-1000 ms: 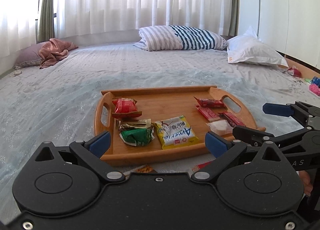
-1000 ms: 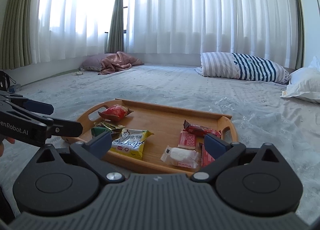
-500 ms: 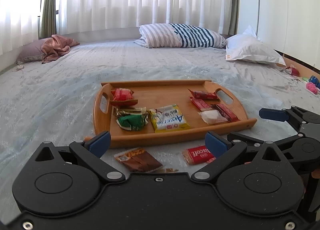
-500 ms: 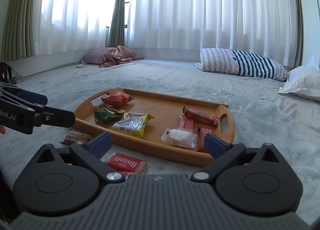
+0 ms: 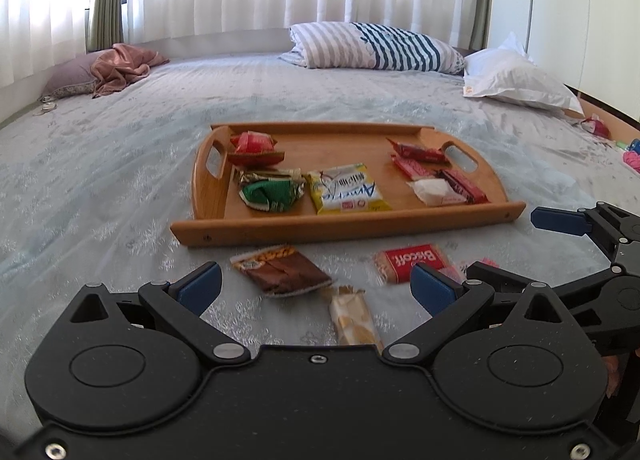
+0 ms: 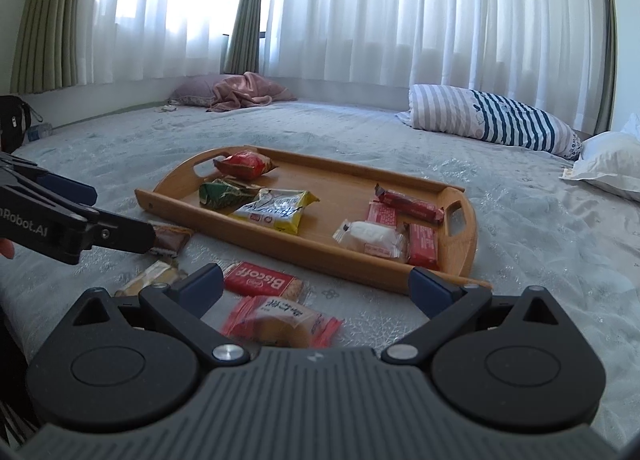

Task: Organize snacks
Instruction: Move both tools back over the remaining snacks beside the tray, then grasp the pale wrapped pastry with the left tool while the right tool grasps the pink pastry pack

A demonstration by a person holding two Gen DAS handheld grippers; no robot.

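**Both grippers empty, snacks loose before the tray**

Your left gripper [image 5: 316,286] and right gripper [image 6: 316,284] were spread wide, grasping nothing. Beneath them lay a brown packet [image 5: 280,269], Biscoff pack [image 6: 262,281] and red-orange pack [image 6: 280,320], near the wooden tray [image 5: 344,225].

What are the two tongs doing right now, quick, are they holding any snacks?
Left tongs: open, holding nothing, above the snacks on the bed.
Right tongs: open, holding nothing, above the Biscoff packet.
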